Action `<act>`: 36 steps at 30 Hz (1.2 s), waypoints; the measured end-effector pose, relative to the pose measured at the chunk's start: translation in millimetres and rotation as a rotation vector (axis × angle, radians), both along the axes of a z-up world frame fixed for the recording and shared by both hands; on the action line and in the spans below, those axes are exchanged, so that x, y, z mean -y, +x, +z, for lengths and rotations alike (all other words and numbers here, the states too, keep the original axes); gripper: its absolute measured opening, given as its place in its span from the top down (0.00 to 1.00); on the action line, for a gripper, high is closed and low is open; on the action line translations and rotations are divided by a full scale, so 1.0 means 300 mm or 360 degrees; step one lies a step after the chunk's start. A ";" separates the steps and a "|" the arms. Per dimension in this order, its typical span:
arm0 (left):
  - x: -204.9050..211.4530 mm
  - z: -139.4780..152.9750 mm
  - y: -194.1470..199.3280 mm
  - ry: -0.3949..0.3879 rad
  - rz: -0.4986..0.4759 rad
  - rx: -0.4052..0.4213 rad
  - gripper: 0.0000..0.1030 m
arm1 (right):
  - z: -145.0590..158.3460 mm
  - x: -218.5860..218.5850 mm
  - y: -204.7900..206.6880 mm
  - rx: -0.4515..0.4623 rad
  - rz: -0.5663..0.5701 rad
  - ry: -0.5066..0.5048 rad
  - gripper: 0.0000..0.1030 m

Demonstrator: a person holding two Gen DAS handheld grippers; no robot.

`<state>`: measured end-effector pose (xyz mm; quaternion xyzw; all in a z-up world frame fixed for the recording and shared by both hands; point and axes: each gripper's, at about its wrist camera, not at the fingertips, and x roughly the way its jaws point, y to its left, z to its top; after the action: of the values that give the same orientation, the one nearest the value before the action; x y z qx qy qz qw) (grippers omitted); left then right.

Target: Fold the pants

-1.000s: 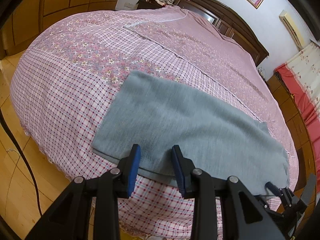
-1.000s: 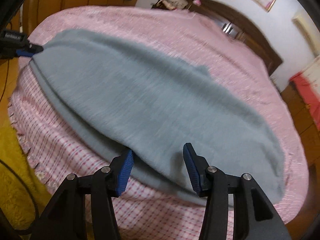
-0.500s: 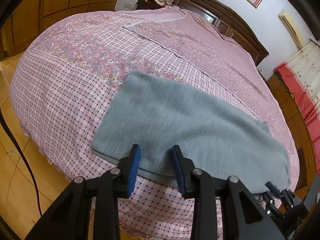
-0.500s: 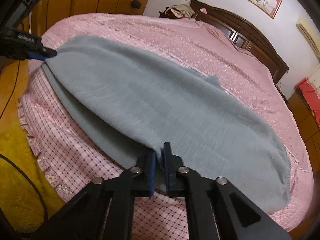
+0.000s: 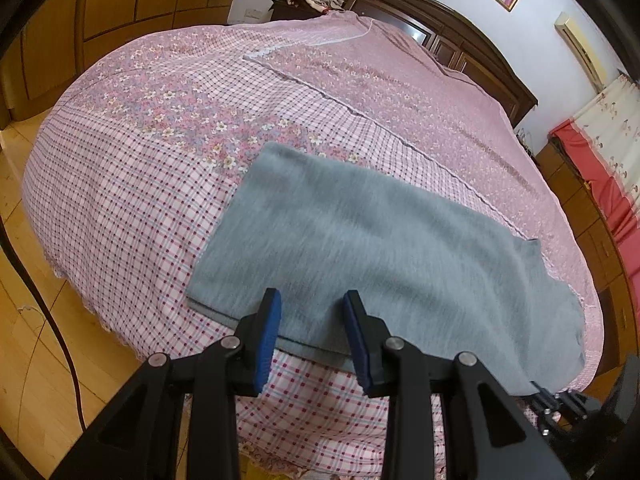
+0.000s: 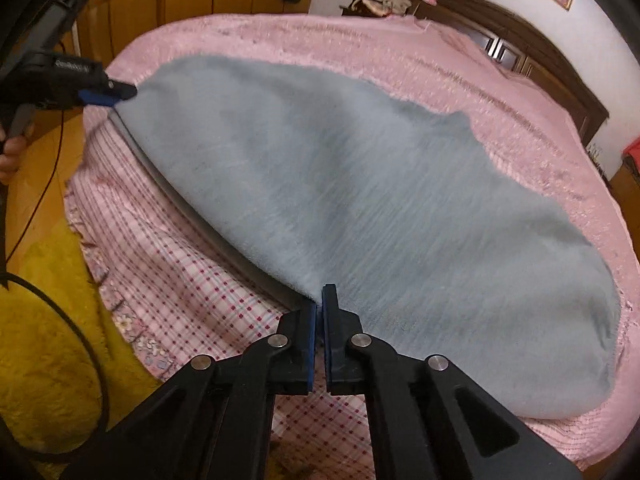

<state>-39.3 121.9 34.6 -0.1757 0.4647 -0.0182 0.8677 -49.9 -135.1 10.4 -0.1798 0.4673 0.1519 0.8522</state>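
Two tools are in my hands, both aimed down at the grey pants [image 5: 384, 256] spread flat over the near end of the bed [image 5: 132, 184].

My right tool [image 6: 319, 300] has just been closing, and its blue pads are pinched together on the near hem of the pants, with a ridge of grey cloth caught between them. From that pinch the fabric spreads ahead and to the right of the tool, while the darker folded edge runs away to the left along the lip of the bed. The right wrist view is smeared, so finer detail of the cloth is lost.

My left tool [image 5: 311, 332] stands partly open, its two blue pads on either side of the same near edge. The hem passes across the gap between them, and from this view I cannot tell for certain whether the pads press on it; a clear gap of grey cloth shows between them. In the right wrist view this left tool [image 6: 116, 94] sits at the far left end of the pants, its tip touching the corner of the cloth.

Beyond both tools, the pink checked and flowered bedspread [image 5: 360, 92] stretches to a dark wooden headboard [image 5: 460, 36]. Below and left of the right tool lies a yellow rug [image 6: 44, 320] with a black cable [image 6: 86, 340] across it.
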 end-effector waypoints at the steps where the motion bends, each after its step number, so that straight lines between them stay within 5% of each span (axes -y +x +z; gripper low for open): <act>1: 0.000 0.000 0.000 0.0000 -0.0001 0.0001 0.68 | -0.004 0.002 0.001 -0.0028 -0.0004 0.0006 0.91; 8: 0.001 -0.003 0.005 -0.0004 0.0003 -0.0003 0.68 | 0.078 0.090 -0.055 -0.0017 -0.0097 0.0146 0.84; 17: 0.032 0.041 -0.020 0.0020 -0.0063 0.0001 0.68 | 0.128 0.375 -0.047 0.0071 -0.0611 0.0321 0.79; 24: 0.082 0.090 -0.080 0.0072 -0.0189 0.0016 0.67 | 0.104 0.378 -0.014 0.0110 -0.0717 0.0273 0.79; 30: 0.095 0.047 -0.070 -0.0112 -0.0215 -0.0063 0.68 | 0.085 0.380 -0.016 0.0127 -0.0722 0.0272 0.79; 36: 0.125 0.016 -0.069 -0.0142 -0.0234 -0.0076 0.68 | 0.076 0.371 -0.024 0.0139 -0.0713 0.0239 0.78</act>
<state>-59.9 84.5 39.4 -0.1800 0.4957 -0.0983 0.8439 -57.3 -246.4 33.2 -0.0140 0.4457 -0.0146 0.8950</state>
